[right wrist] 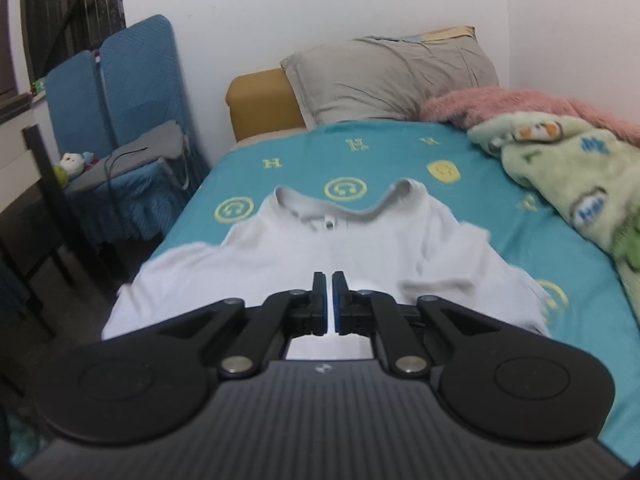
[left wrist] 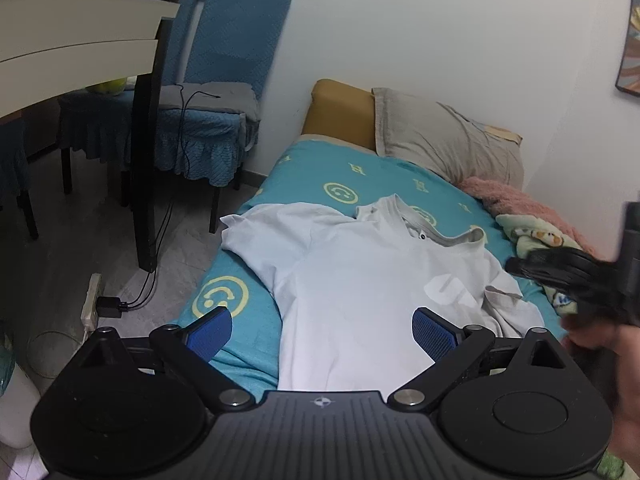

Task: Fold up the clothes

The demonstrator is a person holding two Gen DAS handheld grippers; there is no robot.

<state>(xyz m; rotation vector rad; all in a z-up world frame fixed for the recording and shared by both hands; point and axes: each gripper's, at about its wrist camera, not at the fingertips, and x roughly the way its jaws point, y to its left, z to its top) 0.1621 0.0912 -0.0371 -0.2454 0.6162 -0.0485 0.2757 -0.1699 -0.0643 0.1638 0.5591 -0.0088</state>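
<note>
Here a white T-shirt [right wrist: 320, 248] lies flat on the teal bed sheet [right wrist: 400, 152] printed with "H" letters; the left claw [left wrist: 322, 330] gapes empty, the right claw [right wrist: 330, 304] nearly closed, holding nothing.

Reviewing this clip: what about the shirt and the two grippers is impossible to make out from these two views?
- White T-shirt hem: both views, hidden behind the gripper bodies at the bottom.
- Chest print: left wrist view, washed out and creased; unreadable.
- Right gripper: blurred at the left wrist view's right edge; its own view shows the jaws nearly shut, nothing between.
- Right sleeve: rumpled, motion-blurred; fold unclear.
- Left gripper: open above the shirt; contact unclear.
</note>
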